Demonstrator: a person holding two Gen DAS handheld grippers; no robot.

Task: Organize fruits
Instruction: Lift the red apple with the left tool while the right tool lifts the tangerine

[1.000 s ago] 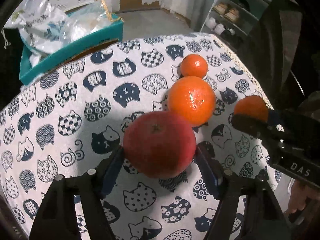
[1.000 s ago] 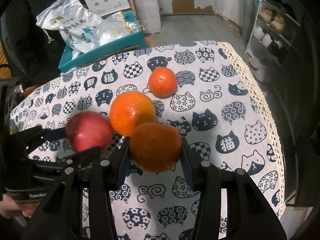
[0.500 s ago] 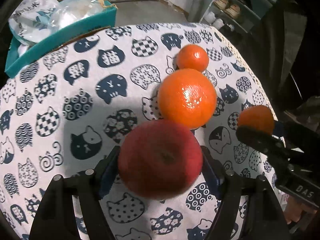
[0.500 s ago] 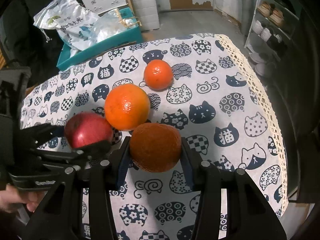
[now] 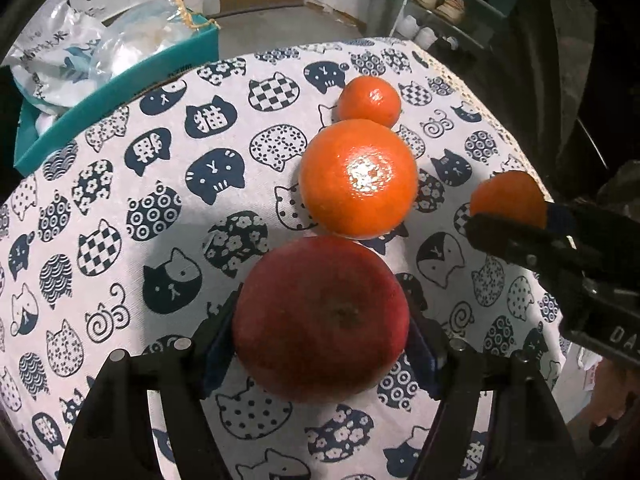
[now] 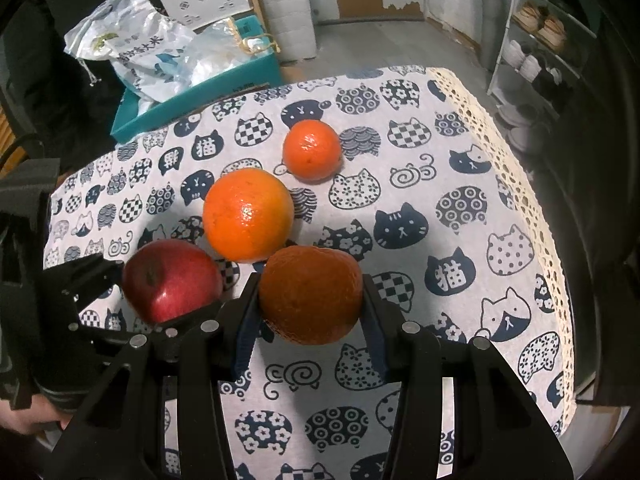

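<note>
My left gripper (image 5: 320, 328) is shut on a red apple (image 5: 320, 316), held just above the cat-print tablecloth (image 5: 120, 208). The apple (image 6: 172, 278) also shows in the right wrist view. My right gripper (image 6: 310, 300) is shut on a dull orange (image 6: 310, 294), beside the apple; the orange also shows at the right of the left wrist view (image 5: 508, 200). A large glossy orange (image 5: 358, 178) (image 6: 248, 214) lies on the cloth just beyond both held fruits. A small orange (image 5: 369, 102) (image 6: 312, 150) lies farther back.
A teal box (image 6: 192, 96) holding white plastic bags (image 6: 132, 48) stands past the table's far left edge. The lace table edge (image 6: 520, 184) runs along the right. A shoe rack (image 6: 540, 40) stands on the floor beyond.
My left gripper has tipped and shifted with the apple, bringing it close behind the large orange. My right gripper with its orange has drawn slightly nearer the large orange.
</note>
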